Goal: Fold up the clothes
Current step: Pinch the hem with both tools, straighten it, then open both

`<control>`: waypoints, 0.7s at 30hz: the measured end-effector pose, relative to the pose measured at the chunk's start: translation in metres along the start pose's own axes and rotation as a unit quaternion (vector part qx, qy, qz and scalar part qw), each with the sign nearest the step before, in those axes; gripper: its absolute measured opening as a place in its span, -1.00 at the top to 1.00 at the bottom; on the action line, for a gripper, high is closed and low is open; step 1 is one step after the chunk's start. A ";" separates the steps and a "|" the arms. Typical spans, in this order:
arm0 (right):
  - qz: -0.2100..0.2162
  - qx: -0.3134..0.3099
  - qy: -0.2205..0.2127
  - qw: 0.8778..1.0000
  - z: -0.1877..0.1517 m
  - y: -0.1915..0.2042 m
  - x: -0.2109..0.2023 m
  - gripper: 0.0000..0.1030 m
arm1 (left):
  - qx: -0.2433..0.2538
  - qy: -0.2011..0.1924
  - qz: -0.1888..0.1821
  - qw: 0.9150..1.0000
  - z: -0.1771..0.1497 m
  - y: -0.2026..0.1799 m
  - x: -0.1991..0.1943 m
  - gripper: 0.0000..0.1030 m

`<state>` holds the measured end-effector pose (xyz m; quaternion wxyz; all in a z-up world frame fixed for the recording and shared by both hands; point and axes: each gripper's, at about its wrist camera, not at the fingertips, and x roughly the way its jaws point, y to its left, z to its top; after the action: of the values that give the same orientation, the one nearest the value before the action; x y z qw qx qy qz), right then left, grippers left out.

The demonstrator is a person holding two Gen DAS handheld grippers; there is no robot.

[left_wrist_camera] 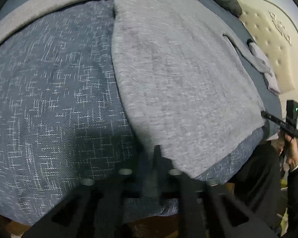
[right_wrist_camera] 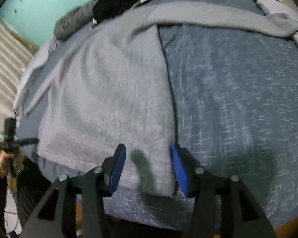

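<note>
garment: grey knit top (left_wrist_camera: 180, 83) lies flat on the bed, folded lengthwise; one sleeve (right_wrist_camera: 218, 17) stretches sideways across the far part of the bed.
bed: blue crosshatch cover (left_wrist_camera: 49, 103), bare beside the garment's long fold edge, plenty of free cover there.
near edge: the garment's hem corner sits close to the bed's front edge, a strip of cover showing below it.
left gripper (left_wrist_camera: 158, 158): fingers pressed together at the hem corner nearest that camera; blurred, cannot tell whether cloth is pinched.
right gripper (right_wrist_camera: 149, 168): blue fingers (right_wrist_camera: 118, 168) spread, straddling the other hem corner by the fold edge; cloth lies between them, pads not pressing it.
far side: dark and grey clothes pile (right_wrist_camera: 113, 6) at the bed's far edge, well apart from the garment.
headboard (left_wrist_camera: 268, 45): cream tufted, at one end of the bed.
person: hand (left_wrist_camera: 292, 154) holding the right gripper, seen at the bed's edge.
</note>
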<state>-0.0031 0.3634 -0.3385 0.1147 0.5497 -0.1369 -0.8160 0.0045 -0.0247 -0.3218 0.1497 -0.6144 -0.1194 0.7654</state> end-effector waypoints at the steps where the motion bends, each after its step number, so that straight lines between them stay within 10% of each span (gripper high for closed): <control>1: -0.007 -0.004 0.001 1.000 -0.001 0.002 0.000 0.78 | 0.005 -0.005 0.001 1.000 0.000 -0.003 -0.006 0.94; 10: 0.022 -0.011 -0.040 0.999 -0.004 0.006 -0.059 0.95 | 0.043 -0.045 -0.011 0.998 -0.006 -0.018 -0.077 0.95; 21: 0.011 0.023 0.005 1.000 -0.034 -0.014 -0.018 0.90 | 0.005 -0.008 -0.016 1.000 -0.035 0.010 -0.048 0.91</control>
<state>0.0346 0.3789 -0.3396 0.1116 0.5545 -0.1610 -0.8088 0.0475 -0.0516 -0.2899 0.1640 -0.6057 -0.1262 0.7683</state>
